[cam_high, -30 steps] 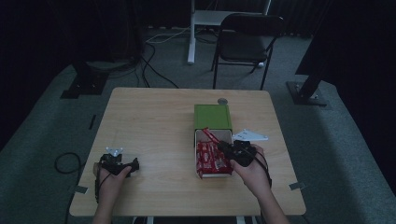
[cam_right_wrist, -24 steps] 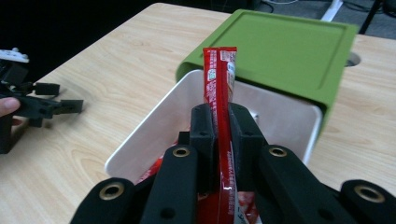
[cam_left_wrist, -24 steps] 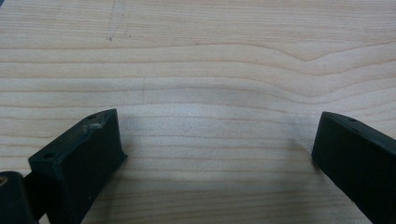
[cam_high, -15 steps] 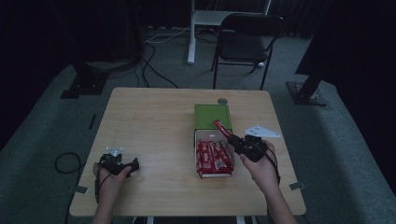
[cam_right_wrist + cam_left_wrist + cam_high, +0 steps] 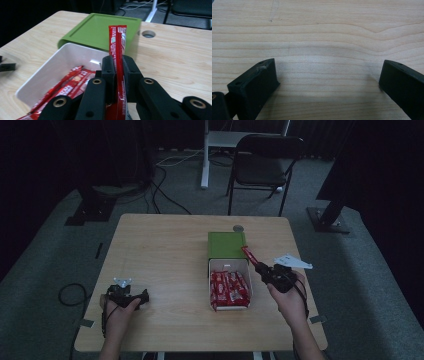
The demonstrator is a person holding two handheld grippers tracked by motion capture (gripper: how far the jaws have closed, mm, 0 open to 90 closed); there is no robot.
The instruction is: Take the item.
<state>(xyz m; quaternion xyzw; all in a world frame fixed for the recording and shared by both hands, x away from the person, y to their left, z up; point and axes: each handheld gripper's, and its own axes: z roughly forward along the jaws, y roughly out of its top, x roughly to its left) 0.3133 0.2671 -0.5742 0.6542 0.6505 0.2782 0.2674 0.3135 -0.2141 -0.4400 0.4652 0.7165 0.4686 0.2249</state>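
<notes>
We see the right gripper [image 5: 260,269] at the right of centre in the high view, its jaws clamped on a red packet [image 5: 117,47] that stands upright between them, just beside the upper right corner of the white box [image 5: 227,265]. More red packets [image 5: 229,288] lie inside that box, and its green lid [image 5: 226,245] rests on the counter [image 5: 165,250] just above it. At the lower left, our left gripper [image 5: 328,82] sits low over bare wood with its jaws wide apart.
</notes>
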